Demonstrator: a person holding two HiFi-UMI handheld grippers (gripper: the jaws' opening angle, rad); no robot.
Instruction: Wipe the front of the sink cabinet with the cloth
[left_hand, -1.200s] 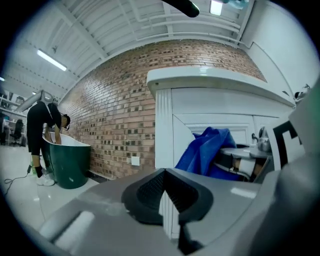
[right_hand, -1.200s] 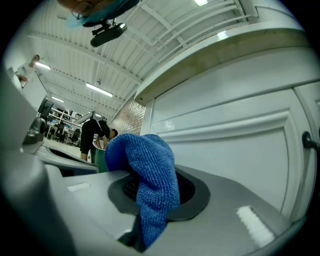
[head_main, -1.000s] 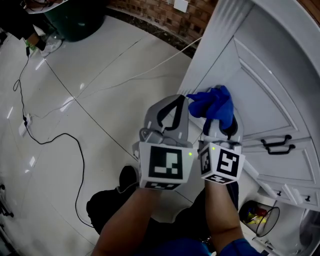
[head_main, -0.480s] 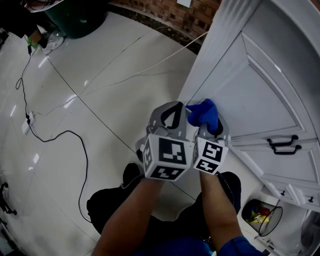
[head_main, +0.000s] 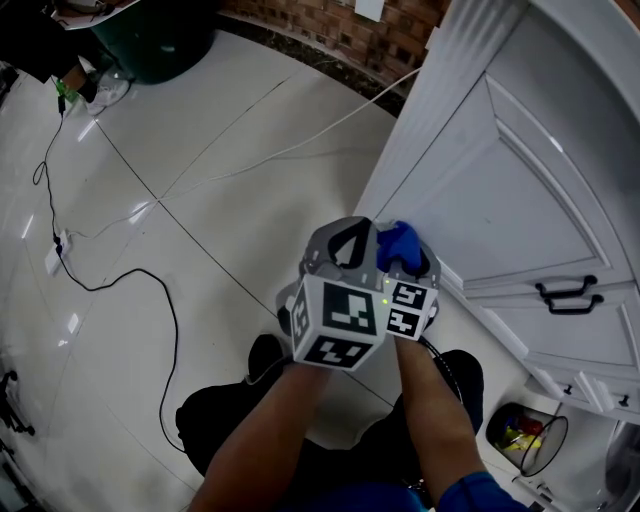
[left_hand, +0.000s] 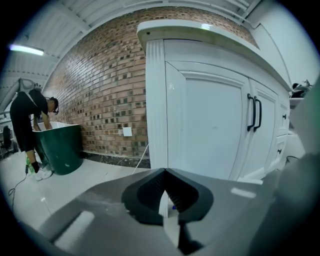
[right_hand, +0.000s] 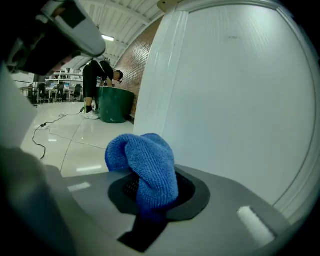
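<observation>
Right gripper (right_hand: 150, 195) clamps cloth (right_hand: 147, 162) (bunched, apparently pointing toward cabinet (right_hand: 240, 100)); left gripper (left_hand: 167, 202) closed, empty.

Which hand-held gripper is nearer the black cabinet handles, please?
Right. The right hand-held gripper, shut on the blue cloth, is left of the black cabinet handles in the head view; the left hand-held gripper is farther left.

Left gripper (head_main: 348, 228) just left of right gripper (head_main: 406, 252); cloth (head_main: 396, 240) between the right jaws; sink cabinet (head_main: 520, 180) close behind; floor (head_main: 200, 200) at left.
</observation>
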